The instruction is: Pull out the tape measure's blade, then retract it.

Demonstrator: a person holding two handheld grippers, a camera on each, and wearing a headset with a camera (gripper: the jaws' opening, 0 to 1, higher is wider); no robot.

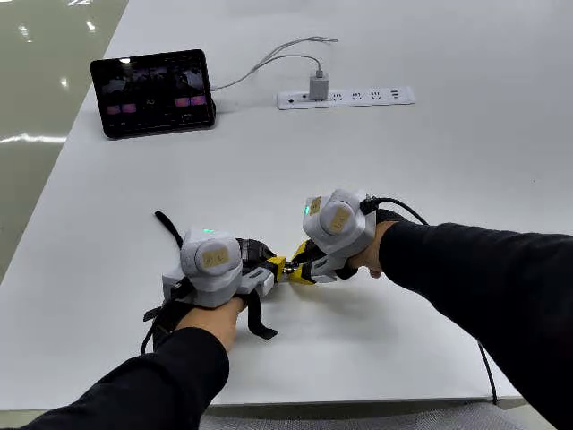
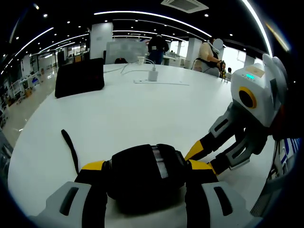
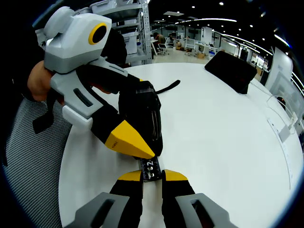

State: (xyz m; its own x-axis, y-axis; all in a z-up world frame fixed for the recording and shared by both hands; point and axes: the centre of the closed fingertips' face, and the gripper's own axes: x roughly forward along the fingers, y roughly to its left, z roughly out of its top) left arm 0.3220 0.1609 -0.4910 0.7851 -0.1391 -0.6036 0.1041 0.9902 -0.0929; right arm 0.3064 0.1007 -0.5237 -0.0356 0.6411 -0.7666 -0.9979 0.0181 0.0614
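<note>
A black tape measure [image 1: 253,254] rests on the white table [image 1: 376,161], and my left gripper [image 1: 265,265] is shut on its body. In the left gripper view the case [image 2: 145,178] sits between the yellow-tipped jaws of that gripper [image 2: 145,167]. My right gripper [image 1: 299,269] faces it from the right and is shut on the blade's end. In the right gripper view a short piece of black blade [image 3: 150,167] with white numbers sticks out of the case [image 3: 145,114] into my right gripper [image 3: 152,176]. The case's black wrist strap [image 1: 167,226] trails toward the far left.
A dark tablet [image 1: 152,91] stands at the far left. A white power strip [image 1: 345,97] with a charger [image 1: 319,86] and cable lies at the far middle. The table's front edge [image 1: 358,399] runs just behind my arms. People stand far off [image 2: 209,54].
</note>
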